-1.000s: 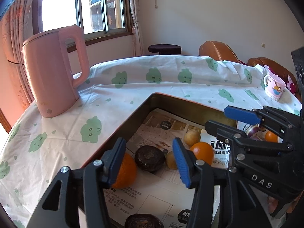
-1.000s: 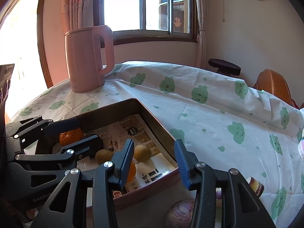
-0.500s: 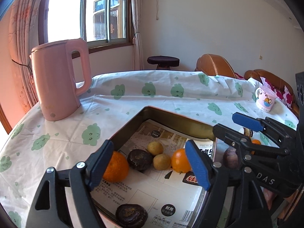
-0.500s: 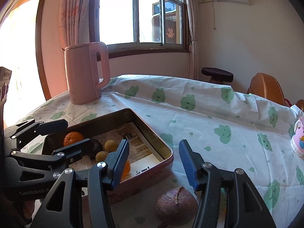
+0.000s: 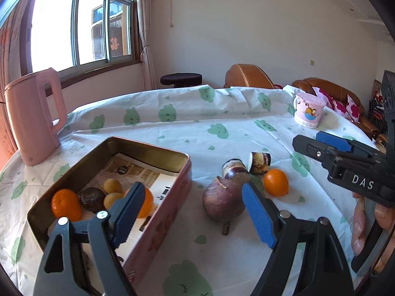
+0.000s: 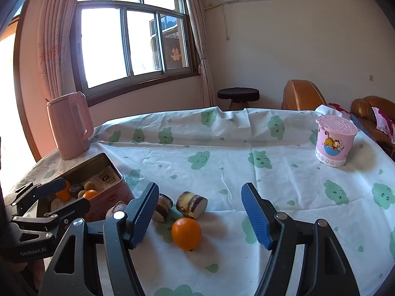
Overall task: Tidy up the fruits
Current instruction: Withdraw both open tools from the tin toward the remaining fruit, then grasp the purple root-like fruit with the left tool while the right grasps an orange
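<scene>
A: We start with the table, covered by a white cloth printed with green clouds. On its far left stands the pink kettle; on the far right, the pink lidded cup.

B: Next we see the tin box at the near left, lined with printed paper. Inside it lie two oranges, a dark round fruit and two small yellow-brown fruits.

A: To the right of the box, on the cloth, we find the big purple root, two cut purple chunks behind it, and one loose orange near us.

B: Our left gripper is released, nothing between its blue pads. Our right gripper is opening, with nothing pinched; the loose orange lies on the cloth below and between its fingers.
</scene>
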Demonstrator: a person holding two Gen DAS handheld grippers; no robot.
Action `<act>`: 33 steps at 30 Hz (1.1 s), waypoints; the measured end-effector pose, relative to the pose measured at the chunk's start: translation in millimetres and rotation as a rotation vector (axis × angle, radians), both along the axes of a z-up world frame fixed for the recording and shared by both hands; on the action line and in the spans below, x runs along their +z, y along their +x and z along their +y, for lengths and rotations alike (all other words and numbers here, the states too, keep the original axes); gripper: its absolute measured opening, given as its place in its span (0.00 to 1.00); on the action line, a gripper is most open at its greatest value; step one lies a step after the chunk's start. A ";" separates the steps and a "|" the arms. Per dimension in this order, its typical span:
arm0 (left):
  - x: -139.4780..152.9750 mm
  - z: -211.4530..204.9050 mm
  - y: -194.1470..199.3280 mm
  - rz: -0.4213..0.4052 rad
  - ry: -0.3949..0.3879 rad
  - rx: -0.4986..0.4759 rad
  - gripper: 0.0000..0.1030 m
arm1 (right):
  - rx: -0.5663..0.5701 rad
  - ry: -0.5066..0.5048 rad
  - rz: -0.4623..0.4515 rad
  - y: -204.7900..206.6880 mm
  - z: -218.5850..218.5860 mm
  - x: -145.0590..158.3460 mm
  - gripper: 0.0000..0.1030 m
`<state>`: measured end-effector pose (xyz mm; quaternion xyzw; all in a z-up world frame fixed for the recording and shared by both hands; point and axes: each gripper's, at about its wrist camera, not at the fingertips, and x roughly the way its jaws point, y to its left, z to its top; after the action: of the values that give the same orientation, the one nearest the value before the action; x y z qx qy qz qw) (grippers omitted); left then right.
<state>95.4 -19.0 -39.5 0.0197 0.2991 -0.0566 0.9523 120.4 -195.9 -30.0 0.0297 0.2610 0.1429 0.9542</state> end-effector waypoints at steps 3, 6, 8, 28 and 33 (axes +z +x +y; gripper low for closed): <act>-1.4 -11.4 4.7 0.020 0.008 -0.023 0.81 | 0.005 -0.008 0.033 3.6 -3.3 -6.8 0.69; -6.3 -20.0 13.4 0.075 0.017 -0.063 0.80 | 0.031 -0.025 0.063 6.8 0.4 -12.6 0.69; -12.0 -22.7 19.9 0.117 0.022 -0.068 0.79 | 0.038 -0.041 0.082 9.9 3.9 -15.1 0.69; -20.1 -23.2 30.2 0.173 0.003 -0.090 0.65 | 0.203 -0.069 0.334 41.8 29.5 -49.1 0.39; -20.8 -30.1 32.9 0.173 0.034 -0.112 0.63 | 0.200 -0.052 0.328 41.4 26.7 -48.5 0.33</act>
<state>128.3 -49.1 -60.3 0.0476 0.3795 -0.1062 0.9179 161.8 -169.2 -78.5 0.0018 0.4182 0.2235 0.8804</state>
